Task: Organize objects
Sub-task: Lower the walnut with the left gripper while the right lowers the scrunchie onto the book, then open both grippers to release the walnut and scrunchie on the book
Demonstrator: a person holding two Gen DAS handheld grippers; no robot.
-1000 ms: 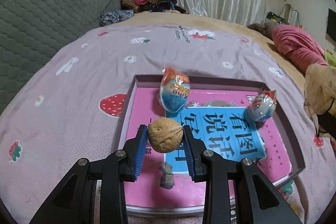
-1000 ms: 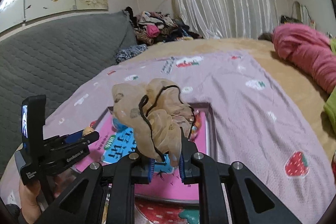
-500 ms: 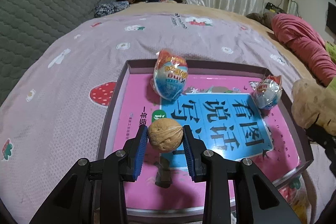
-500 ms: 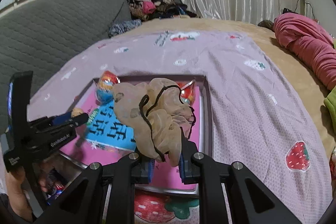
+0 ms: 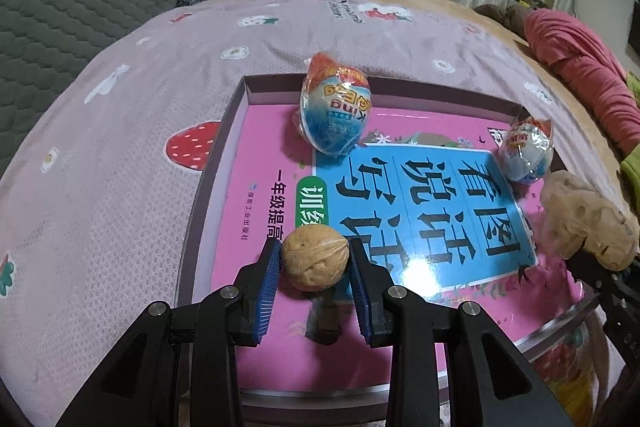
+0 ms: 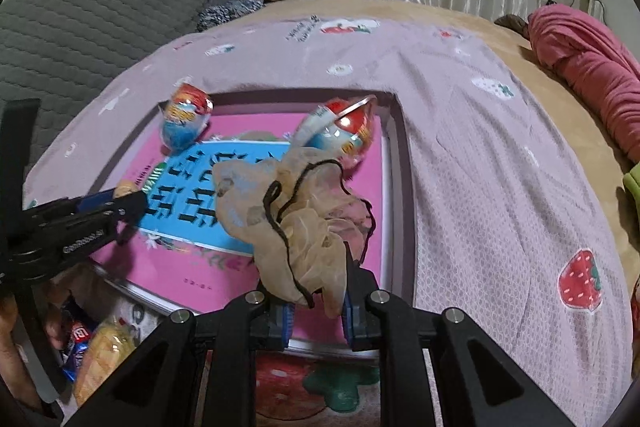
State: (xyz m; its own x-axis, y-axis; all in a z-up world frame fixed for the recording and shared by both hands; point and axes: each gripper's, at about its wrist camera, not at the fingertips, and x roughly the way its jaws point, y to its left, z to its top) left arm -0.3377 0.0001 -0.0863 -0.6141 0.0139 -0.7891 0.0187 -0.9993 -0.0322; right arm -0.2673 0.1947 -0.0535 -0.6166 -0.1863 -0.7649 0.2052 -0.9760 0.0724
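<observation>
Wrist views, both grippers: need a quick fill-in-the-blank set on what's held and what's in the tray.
1. The left gripper is shut on a ____.
2. The right gripper holds a beige ____ with a black cord.
3. The tray on the bed holds a pink book and ____ wrapped toy eggs.

Missing words: walnut; scrunchie; two

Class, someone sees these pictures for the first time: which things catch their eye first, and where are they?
A walnut pinched in the left gripper over a bright pink book in a shallow box. Two foil-wrapped eggs sit at the box's far end, and the right gripper holds a beige scrunchie.
</observation>
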